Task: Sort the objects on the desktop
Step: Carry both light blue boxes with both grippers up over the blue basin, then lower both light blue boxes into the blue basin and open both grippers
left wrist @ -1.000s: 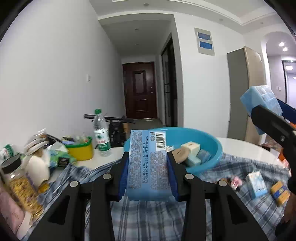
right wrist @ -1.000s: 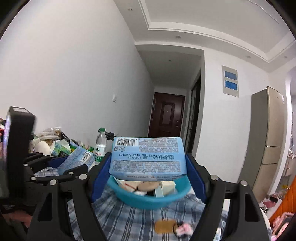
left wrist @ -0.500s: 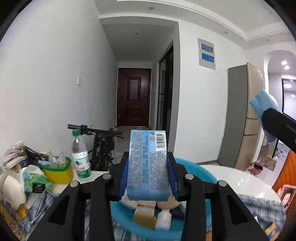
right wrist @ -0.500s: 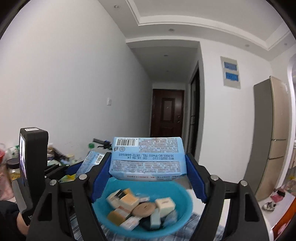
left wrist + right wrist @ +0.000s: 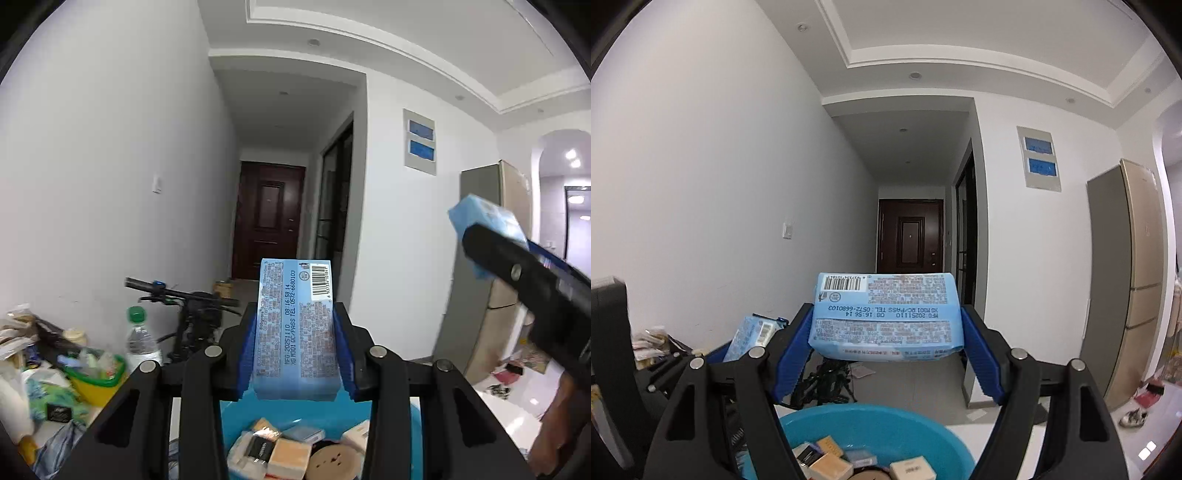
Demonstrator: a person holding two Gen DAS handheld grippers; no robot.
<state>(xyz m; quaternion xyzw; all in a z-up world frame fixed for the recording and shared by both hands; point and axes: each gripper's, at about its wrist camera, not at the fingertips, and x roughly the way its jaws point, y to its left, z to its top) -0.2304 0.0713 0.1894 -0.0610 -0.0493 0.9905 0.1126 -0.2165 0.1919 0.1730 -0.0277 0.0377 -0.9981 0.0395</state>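
My left gripper (image 5: 295, 350) is shut on a light blue tissue pack (image 5: 297, 328), held on end between the blue pads, barcode at the top. My right gripper (image 5: 886, 347) is shut on a second light blue tissue pack (image 5: 886, 317), held flat and crosswise. Both hang above a blue plastic basin (image 5: 291, 417) that holds several small boxes and soap bars; the basin (image 5: 886, 432) also fills the bottom of the right wrist view. In the left wrist view the right gripper and its pack (image 5: 487, 225) show at the right edge.
A yellow-green tub (image 5: 98, 380), a water bottle (image 5: 140, 339) and mixed packets (image 5: 22, 339) crowd the table's left side. A bicycle (image 5: 192, 314) stands against the wall behind. A tall fridge (image 5: 1126, 280) is at the right.
Both grippers rose and moved forward with their packs. The checked cloth and table dropped out of view, and the basin now lies directly beneath the fingers.
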